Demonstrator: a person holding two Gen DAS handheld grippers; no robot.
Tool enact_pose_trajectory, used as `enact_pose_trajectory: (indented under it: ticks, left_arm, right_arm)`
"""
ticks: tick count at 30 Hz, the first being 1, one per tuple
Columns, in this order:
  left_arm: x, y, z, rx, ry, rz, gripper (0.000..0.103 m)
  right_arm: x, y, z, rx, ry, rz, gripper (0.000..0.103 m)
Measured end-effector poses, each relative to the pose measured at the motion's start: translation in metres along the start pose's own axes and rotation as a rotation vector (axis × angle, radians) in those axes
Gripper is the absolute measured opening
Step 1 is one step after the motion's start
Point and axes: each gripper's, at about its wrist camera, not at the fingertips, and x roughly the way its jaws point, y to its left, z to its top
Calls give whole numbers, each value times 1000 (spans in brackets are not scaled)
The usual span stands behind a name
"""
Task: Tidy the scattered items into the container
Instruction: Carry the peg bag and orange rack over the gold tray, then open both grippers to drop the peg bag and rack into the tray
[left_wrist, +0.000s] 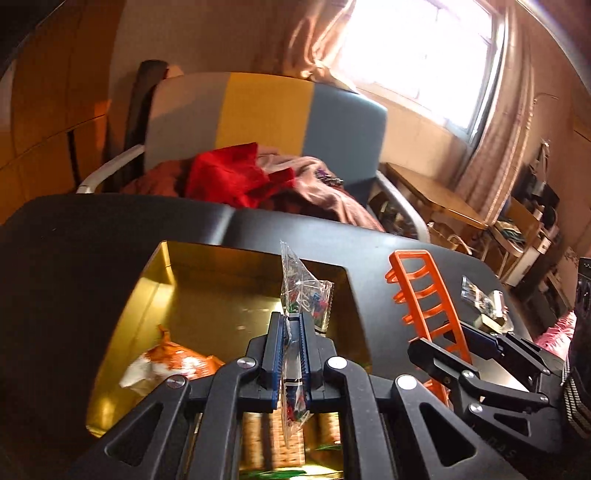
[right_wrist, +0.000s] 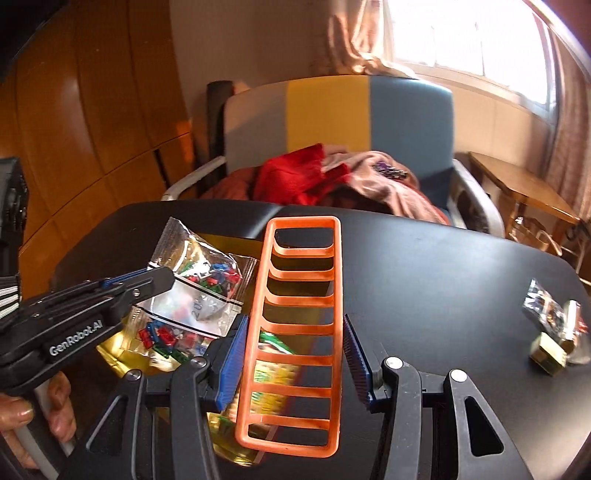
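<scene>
left claw (left_wrist: 293, 347): clamped on a clear baggie of little coloured bits (left_wrist: 304, 295), pinched between my blue pads, bag sticking up above the fingertips and hanging over the tin

right claw (right_wrist: 295, 354): jaws spread wide, not squeezing. The orange ladder-looking rack (right_wrist: 295, 325) stands tilted between the pads, close against the left one, clear gap to the right one. Can't tell what's actually holding it up

my hand (right_wrist: 22, 417): wrapped round the left gripper's handle, bottom-left of the right cam

gold tin (left_wrist: 221, 291): open, right under and ahead of my left claw. Already has an orange-and-white snack packet (left_wrist: 166, 363) lying in the near-left part

black table (right_wrist: 443, 266): tin and everything sits on it

leftover stuff (right_wrist: 554, 332): small shiny wrapped packets plus a little gold block, lying on the table well off to the right of the right claw, outside the tin

chair (right_wrist: 332, 118): behind the table, grey/yellow/blue back, red and pinkish cloth (right_wrist: 332, 181) piled on the seat

window (left_wrist: 424, 48): far back, blown-out bright, curtains either side
</scene>
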Motion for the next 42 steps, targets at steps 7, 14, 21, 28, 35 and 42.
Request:
enact_pose_trajectory:
  ticks: [7,14,21,28,35,42]
  left_arm:
    - [-4,33,-5,-36,-2,72,7]
    - [4,49,-18,-65,38,137,9]
    - [3,54,-24,-80,42,157,13]
    - [-4,52,-25,-83,24,150,18]
    - [-9,47,-25,-77,9,155,24]
    - [-11,45,-27,-80,11,173,30]
  right_arm:
    - [19,26,-8,-25,38,61,51]
    - [43,40,-23,-39,98,90,51]
    - [56,44,-30,-32,142,106,51]
    - [60,44,-35,-19,163,124,52]
    - [62,47,-36,-15,165,121,53]
    - [58,52,-34,-23,155,124,53]
